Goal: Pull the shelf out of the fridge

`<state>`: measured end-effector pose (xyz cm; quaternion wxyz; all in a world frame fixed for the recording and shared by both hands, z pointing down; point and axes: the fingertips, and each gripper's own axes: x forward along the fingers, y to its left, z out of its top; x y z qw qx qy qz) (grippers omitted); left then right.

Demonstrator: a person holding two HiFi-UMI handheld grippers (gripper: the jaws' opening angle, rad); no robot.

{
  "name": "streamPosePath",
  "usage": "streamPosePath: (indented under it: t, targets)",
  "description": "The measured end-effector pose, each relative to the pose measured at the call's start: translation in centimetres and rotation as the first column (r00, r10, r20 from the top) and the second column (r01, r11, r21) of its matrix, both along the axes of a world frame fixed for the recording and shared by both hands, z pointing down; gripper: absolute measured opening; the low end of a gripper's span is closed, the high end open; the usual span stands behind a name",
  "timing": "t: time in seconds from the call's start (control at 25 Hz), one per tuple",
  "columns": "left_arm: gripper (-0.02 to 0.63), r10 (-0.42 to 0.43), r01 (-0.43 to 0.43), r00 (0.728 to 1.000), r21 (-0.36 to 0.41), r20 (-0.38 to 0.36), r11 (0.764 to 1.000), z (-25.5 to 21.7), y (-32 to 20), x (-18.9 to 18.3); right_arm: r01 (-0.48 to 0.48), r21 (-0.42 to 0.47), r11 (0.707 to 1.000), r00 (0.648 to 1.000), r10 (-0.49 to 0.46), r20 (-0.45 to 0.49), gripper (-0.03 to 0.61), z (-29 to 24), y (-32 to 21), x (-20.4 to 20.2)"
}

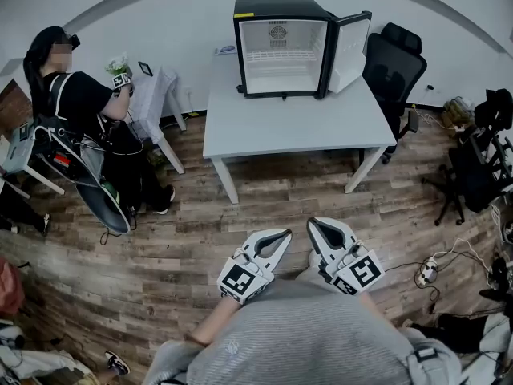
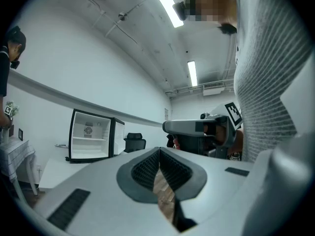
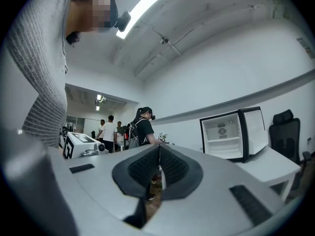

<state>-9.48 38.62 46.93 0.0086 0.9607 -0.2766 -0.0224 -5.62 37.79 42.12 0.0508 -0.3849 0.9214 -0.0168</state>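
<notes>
- The wood-plank floor [image 1: 200, 239] ran under everything.
- A white counter [image 1: 288, 131] stood by the far wall, well apart from both tools.
- A black mini fridge [image 1: 276, 6] sat at the counter's back edge, its door [image 1: 350, 50] swung open to the right.
- A black office chair [image 1: 394, 66] stood just beside the counter's right end.
- The left tool [image 1: 282, 237] was held level near the person's body, jaws closed together with nothing between them.
- The right tool [image 1: 315, 224] was just beside it, jaws likewise closed and gripping nothing.
- Each tool's cube [image 1: 240, 281] carried a black-and-white square marker, a pattern and not lettering.
- The shelf [image 1: 282, 55], white wire, lay across the middle of the fridge's white interior.
- A yellow sticker [image 1: 244, 14] marked the fridge's top front edge, its print too small to read.
</notes>
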Motion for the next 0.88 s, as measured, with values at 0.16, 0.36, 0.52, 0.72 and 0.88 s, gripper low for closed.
streamPosePath:
  t: [0.16,0.36,0.52,0.72,0.88]
  targets:
    - [0.014,0.0,0.0,1.0,0.001,0.001,1.0,0.05,0.16,0.02,0.005,-0.002,1.0,1.0,-0.005,-0.003,0.014,0.2,0.2,-0.01]
    - [0.014,-0.005,0.005,1.0,0.0,0.0,1.0,-0.03,0.15,-0.14,0.0,-0.014,1.0,1.0,0.0,0.0,0.014,0.35,0.17,-0.03]
    - [0.012,0.002,-0.002,1.0,0.003,0.002,1.0,-0.08,0.31,0.23,-0.009,-0.025,1.0,1.0,0.01,0.006,0.014,0.47,0.2,0.41]
    - [0.014,0.007,-0.007,1.0,0.002,0.002,1.0,-0.03,0.21,0.32,-0.021,-0.03,0.999,1.0,0.022,0.006,0.014,0.61,0.11,0.67]
    - [0.014,0.013,-0.013,1.0,0.011,-0.003,1.0,-0.26,-0.1,0.49,-0.025,-0.032,0.999,1.0,0.025,0.005,0.014,0.59,-0.09,0.76]
